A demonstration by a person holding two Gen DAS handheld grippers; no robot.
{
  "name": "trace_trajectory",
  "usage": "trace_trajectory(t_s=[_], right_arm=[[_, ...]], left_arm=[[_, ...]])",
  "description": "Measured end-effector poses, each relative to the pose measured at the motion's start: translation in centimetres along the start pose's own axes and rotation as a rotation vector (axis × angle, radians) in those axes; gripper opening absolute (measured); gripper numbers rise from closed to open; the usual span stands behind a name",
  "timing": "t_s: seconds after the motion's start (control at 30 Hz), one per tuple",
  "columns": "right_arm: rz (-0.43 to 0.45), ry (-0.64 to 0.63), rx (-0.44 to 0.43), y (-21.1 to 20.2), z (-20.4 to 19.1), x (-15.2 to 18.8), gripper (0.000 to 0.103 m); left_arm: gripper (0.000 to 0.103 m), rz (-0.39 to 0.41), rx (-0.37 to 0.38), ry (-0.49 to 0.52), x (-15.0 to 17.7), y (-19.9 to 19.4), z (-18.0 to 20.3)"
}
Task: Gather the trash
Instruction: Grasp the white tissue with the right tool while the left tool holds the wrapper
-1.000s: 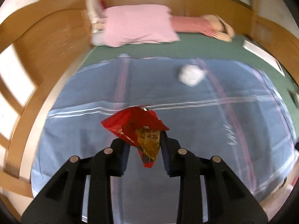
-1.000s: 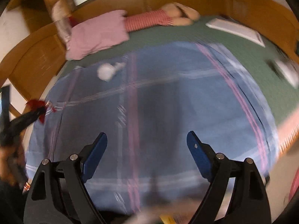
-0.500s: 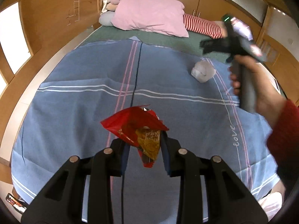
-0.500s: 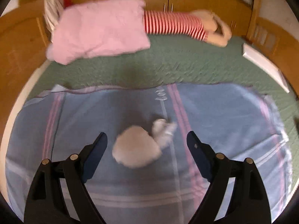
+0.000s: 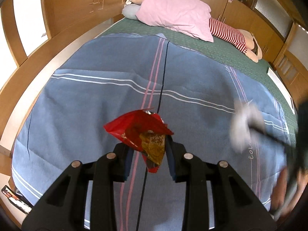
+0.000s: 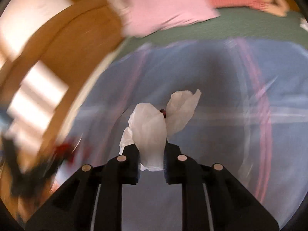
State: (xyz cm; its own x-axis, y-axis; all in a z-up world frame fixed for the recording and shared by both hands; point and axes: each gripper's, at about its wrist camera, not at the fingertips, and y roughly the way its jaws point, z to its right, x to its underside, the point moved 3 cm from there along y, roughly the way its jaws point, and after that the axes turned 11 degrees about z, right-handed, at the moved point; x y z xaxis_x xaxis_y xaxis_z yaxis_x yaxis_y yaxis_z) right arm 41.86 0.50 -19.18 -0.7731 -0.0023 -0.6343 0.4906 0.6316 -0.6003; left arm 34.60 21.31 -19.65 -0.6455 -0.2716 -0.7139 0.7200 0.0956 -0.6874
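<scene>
A crumpled red snack wrapper with a gold inside hangs over the blue blanket, and my left gripper is shut on its lower end. In the right wrist view, a crumpled white plastic bag sticks up between the pads of my right gripper. Its jaws are closing on the bag and the pads press on it. From the left wrist view the same white bag is a blur at the right, carried by a person's hand.
A pink pillow and a red-striped plush toy lie on the green bedspread beyond the blanket. Wooden panelling runs along the left side and the back. A small packet lies off the blanket's near left corner.
My right gripper swung over to the white bag, closed its wide-open jaws on it and pulled it off the blanket toward the near right. The left gripper kept hold of the red wrapper and rolled somewhat.
</scene>
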Motion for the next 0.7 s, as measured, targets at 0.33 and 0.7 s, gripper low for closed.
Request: trace_trajectory(t_s=[0.33, 0.7], right_arm=[[-0.065, 0.016, 0.332, -6.4, 5.8, 6.9, 0.055], [0.131, 0.025, 0.433, -9.1, 2.1, 5.0, 0.061]], left_arm=[[0.032, -0.003, -0.005, 0.048, 0.8, 0.1, 0.8], [0.033, -0.011, -0.009, 0.051, 0.8, 0.4, 0.8]])
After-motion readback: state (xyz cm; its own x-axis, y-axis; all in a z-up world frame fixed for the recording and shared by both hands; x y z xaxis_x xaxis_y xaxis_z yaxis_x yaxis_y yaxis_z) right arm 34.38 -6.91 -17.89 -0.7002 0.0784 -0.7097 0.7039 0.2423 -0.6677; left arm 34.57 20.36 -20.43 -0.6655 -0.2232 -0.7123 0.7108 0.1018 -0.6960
